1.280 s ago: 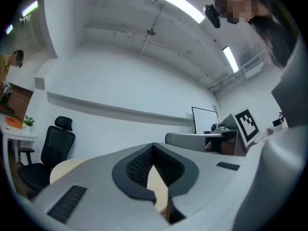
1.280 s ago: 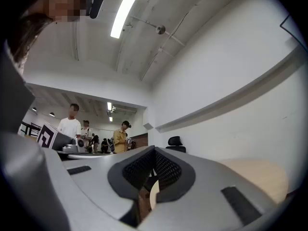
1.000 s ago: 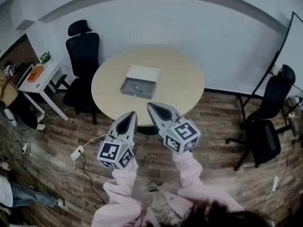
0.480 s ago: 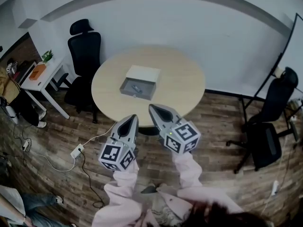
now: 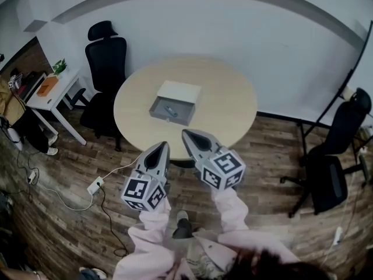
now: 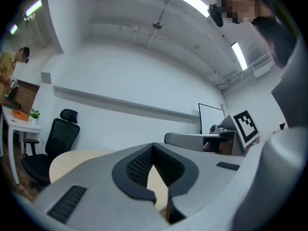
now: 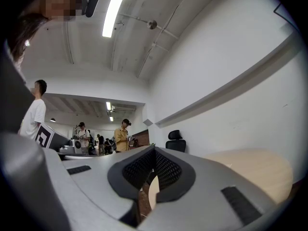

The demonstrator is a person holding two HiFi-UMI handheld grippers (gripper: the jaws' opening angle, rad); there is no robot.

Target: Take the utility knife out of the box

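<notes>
On the round table (image 5: 233,118), just a touch toward 9 o'clock from its middle, the grey box (image 5: 158,107) is found lying open, with what looks like its white lid (image 5: 182,90) set back on the 12 o'clock side. A small dark item is seen lying loose inside the tray, roughly at its centre, and that's taken to be the utility knife (image 5: 169,110), though it's too small for details to be made out. So honestly, nothing of the task can be counted as done yet: the knife is not touched, not lifted, and is sitting right where it needs to be fetched from. Both tools are held off the table at its 6 o'clock edge, out over the wooden floor (image 5: 274,174), well apart from the box. The left gripper (image 5: 158,147) is shown with its jaws brought together at the tips and nothing caught between them, and the same goes for the right gripper (image 5: 187,135), jaws fully closed on nothing. What's left, as far as can be judged: the table has to be reached, at least one pair of jaws has to be opened, the knife has to be pinched inside the tray and lifted clear over the box wall. A black office chair (image 5: 106,63) is parked at the table's 10 o'clock, out of the way.
</notes>
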